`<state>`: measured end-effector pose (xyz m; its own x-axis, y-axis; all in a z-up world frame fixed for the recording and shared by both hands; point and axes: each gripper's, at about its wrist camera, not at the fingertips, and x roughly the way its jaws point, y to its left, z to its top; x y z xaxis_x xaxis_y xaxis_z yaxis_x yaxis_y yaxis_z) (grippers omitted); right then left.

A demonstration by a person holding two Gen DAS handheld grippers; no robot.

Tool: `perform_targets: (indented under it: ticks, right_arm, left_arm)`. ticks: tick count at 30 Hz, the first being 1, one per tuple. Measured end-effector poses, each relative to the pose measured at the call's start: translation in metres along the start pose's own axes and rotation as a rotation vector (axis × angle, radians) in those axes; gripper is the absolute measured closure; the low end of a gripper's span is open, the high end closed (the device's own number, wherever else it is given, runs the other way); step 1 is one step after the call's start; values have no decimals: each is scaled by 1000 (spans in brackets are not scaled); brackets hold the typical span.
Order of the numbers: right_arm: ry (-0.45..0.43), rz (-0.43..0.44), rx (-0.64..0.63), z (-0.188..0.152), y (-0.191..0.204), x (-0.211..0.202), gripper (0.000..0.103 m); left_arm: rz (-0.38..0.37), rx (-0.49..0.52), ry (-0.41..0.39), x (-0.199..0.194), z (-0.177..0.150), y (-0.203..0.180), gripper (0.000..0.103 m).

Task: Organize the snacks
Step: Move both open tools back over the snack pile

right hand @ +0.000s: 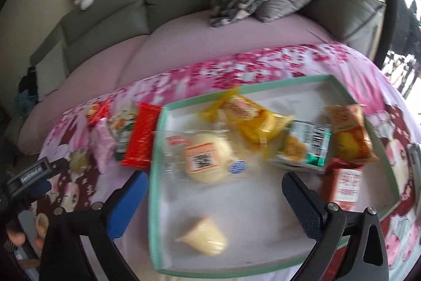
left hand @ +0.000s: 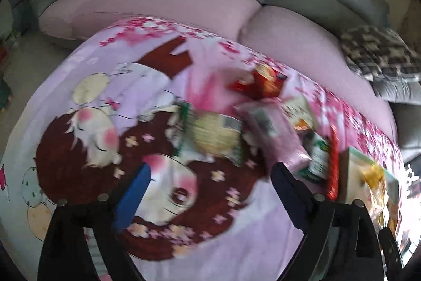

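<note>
wide-open jaws of the right gripper (right hand: 213, 204) hang empty over a green-rimmed tray (right hand: 155, 175) on the blanket-covered tabletop (left hand: 79, 70), where wrapped buns (right hand: 202, 159) and crinkly packets lie loose. left gripper (left hand: 210, 196), jaws also spread and empty, faces the unsorted packets (left hand: 271, 133) just beside the tray. these look light, soft and slippery, best pinched across the middle. open blanket lies left of the pile.
</note>
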<state>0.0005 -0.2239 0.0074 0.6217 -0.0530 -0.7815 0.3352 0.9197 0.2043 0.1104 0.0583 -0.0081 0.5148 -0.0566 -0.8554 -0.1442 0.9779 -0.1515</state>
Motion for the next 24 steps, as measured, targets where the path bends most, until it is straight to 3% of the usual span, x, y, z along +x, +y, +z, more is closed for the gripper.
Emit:
perform_targets:
  ticks: [5, 7, 11, 19, 24]
  right_arm:
    - [-36, 83, -28, -3, 23, 0, 0]
    - [-35, 86, -59, -4, 32, 2, 0]
    - [-39, 75, -129, -4, 55, 4, 0]
    - [-29, 161, -214, 9, 105, 18, 0]
    - [0, 154, -318, 17, 141, 41, 4]
  left_arm:
    - [29, -40, -48, -5, 10, 25, 9]
    - [40, -41, -66, -7, 14, 30, 3]
    - [51, -34, -89, -6, 20, 41, 2]
    - [-63, -63, -41, 9, 32, 45, 2]
    - [-110, -80, 15, 30, 33, 43, 2]
